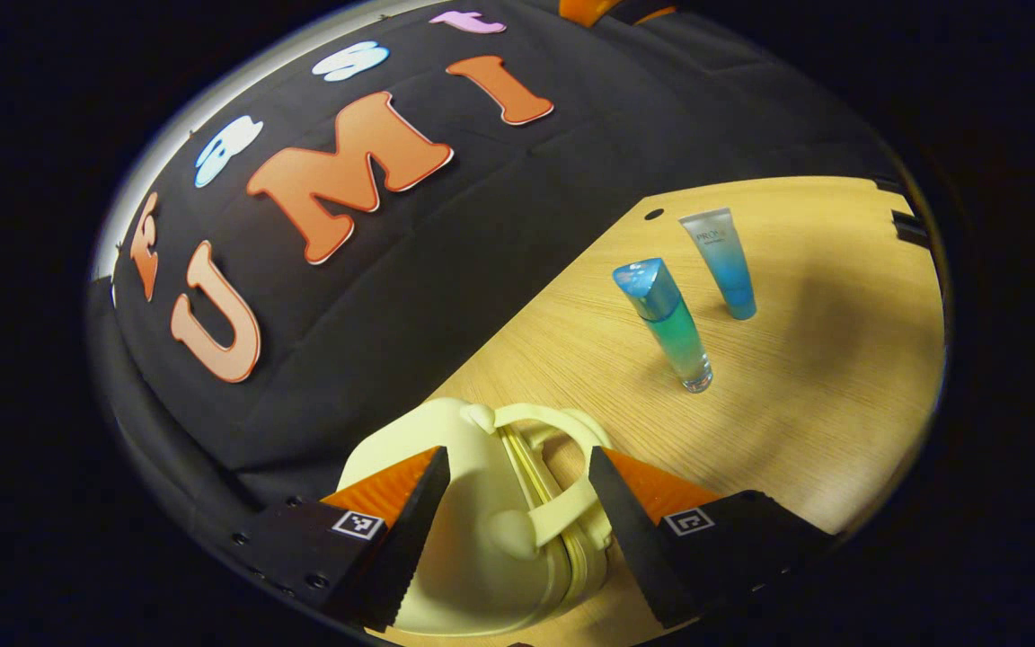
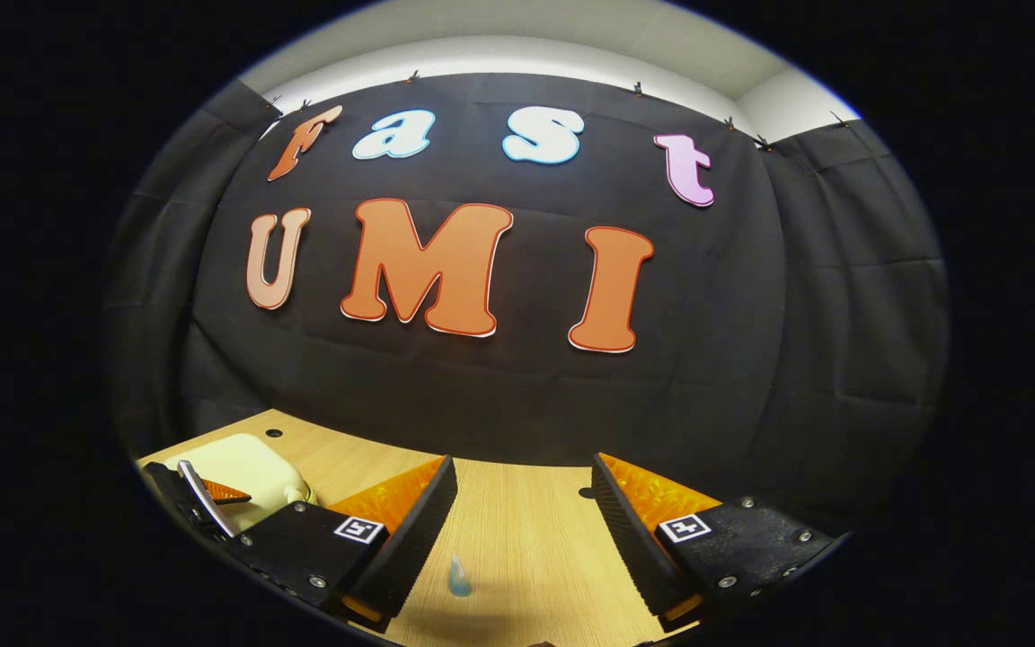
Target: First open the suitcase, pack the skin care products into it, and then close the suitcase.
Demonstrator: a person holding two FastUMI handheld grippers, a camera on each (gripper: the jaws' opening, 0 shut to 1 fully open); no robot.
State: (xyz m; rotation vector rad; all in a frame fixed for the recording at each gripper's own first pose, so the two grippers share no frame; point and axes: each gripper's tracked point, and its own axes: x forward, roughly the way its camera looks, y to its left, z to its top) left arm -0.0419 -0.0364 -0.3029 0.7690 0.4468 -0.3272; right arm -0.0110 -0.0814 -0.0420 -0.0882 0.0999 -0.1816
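Both grippers are spread, holding nothing. Left gripper (image 1: pixel 517 512) straddles the closed suitcase (image 1: pixel 473 539) and its handle (image 1: pixel 562 490) on the table (image 1: pixel 823 359); bottle (image 1: pixel 666 323) and tube (image 1: pixel 724 261) stand beyond. Right gripper (image 2: pixel 522 521) hovers over a partly cut-off tube tip.

The tube (image 1: pixel 722 261) standing on the table carries small print near its top — too small and blurred to read. Each gripper finger bears a square black-and-white marker pattern — a code, not letters. The bottle (image 1: pixel 666 321) shows no readable label.
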